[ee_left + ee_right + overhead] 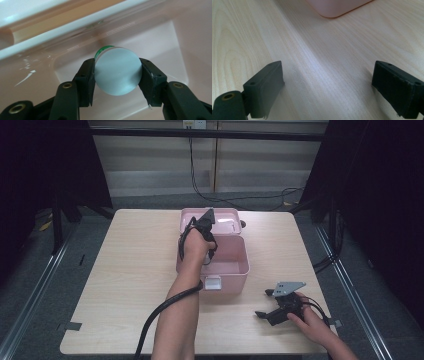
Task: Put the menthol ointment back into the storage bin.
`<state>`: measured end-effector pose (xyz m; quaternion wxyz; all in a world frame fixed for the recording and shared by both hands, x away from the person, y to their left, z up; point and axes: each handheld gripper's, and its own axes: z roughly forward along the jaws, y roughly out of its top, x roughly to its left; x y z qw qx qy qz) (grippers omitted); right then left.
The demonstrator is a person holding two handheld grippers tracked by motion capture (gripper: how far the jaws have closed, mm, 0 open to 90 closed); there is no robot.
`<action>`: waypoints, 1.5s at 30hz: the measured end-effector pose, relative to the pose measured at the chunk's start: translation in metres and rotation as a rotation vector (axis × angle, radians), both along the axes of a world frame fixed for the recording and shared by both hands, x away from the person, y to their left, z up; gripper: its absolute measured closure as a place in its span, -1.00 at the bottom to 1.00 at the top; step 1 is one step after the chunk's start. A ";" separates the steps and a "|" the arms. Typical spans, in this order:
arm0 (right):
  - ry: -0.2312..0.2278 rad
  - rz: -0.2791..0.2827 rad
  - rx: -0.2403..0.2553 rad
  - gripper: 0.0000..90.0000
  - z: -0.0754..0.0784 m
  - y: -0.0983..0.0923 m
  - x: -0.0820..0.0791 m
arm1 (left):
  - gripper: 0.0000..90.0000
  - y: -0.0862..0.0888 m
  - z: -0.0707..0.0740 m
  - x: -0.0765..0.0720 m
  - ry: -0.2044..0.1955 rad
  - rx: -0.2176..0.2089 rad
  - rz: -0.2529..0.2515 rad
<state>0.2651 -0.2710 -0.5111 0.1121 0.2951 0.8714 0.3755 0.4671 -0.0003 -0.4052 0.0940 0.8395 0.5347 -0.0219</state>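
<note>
Can (117, 73) clamped in left tongs (117, 82), over pink box (160, 37)

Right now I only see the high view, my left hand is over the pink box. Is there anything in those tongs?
Observer: Yes, the left tongs are shut on a round can with a green rim, its flat silver end facing the camera.
Operator: Where is it relative to the pink box?
Observer: Inside the pink box, above its floor.
Operator: And the right tongs?
Observer: The right tongs are open with nothing between them, low over the bare wooden table, a corner of the box ahead.
</note>
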 end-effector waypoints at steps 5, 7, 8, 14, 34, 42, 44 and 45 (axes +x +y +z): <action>0.001 0.000 0.000 -0.79 0.000 0.000 0.000 | 0.11 0.002 -0.004 0.001 -0.013 -0.001 -0.002; 0.001 -0.001 0.000 -0.79 0.000 0.000 0.000 | 0.11 0.002 -0.006 0.002 -0.020 0.000 0.006; 0.001 -0.001 0.000 -0.79 0.000 0.000 0.000 | 0.11 0.001 -0.006 0.001 -0.025 -0.006 0.015; 0.001 0.000 0.000 -0.79 0.000 0.000 0.000 | 0.11 0.002 -0.010 0.001 -0.028 -0.003 0.003; -0.001 -0.001 0.001 -0.79 0.000 0.000 0.000 | 0.11 0.003 -0.024 0.003 -0.063 -0.006 -0.005; 0.000 -0.001 0.001 -0.79 0.000 0.000 0.000 | 0.11 0.004 -0.026 0.003 -0.065 -0.006 -0.004; -0.001 -0.001 0.001 -0.79 0.000 0.000 0.000 | 0.11 0.004 -0.027 0.003 -0.066 -0.007 0.002; -0.001 -0.001 0.001 -0.79 0.000 0.000 0.000 | 0.11 0.005 -0.028 0.003 -0.073 -0.010 0.000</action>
